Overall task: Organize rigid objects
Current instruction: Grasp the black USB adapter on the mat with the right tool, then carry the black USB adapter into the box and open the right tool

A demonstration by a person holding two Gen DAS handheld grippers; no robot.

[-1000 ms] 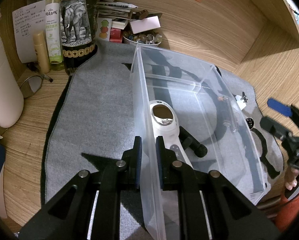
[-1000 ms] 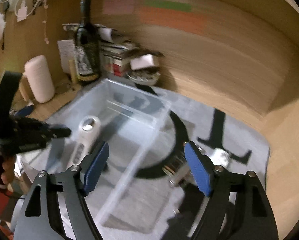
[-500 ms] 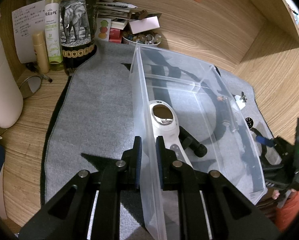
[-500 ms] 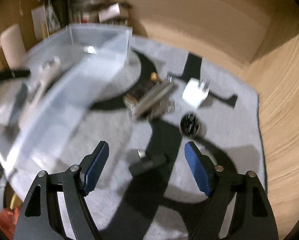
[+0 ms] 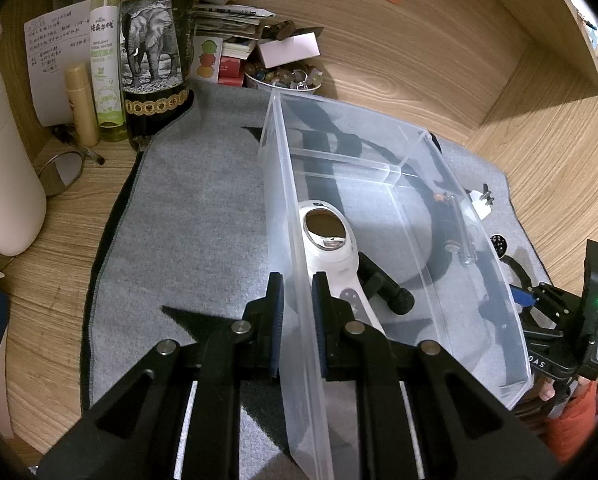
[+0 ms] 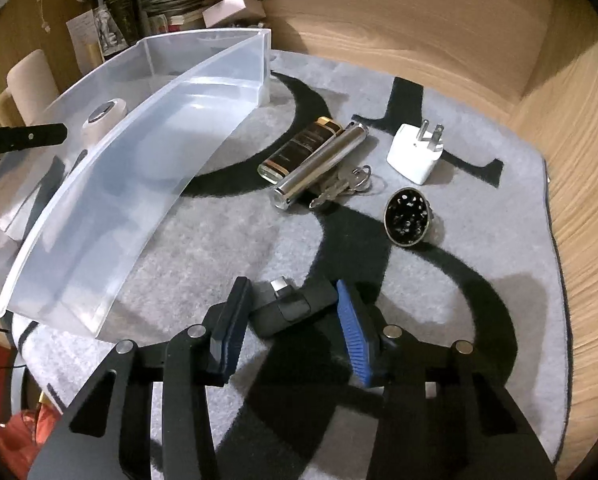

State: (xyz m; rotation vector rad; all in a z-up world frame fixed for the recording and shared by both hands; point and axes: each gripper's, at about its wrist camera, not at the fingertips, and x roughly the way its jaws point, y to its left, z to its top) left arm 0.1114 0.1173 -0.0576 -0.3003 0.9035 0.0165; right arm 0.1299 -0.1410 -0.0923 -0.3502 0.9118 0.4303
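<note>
Left gripper [image 5: 297, 312] clamps the bin [image 5: 403, 216] wall; right gripper [image 6: 293, 332], apart, straddles black adapter [image 6: 295, 306].

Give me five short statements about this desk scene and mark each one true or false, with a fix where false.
1. The left tool clamps the near wall of the clear plastic bin. True.
2. The bin holds nothing. False: a white handheld device with an oval metal face lies inside, beside a black cylindrical item.
3. The right tool straddles a small black adapter with a metal plug on the grey felt mat. True.
4. The white wall charger is in the bin. False: it lies on the mat outside.
5. The silver metal tube stands upright. False: it lies flat beside a dark lighter.
</note>
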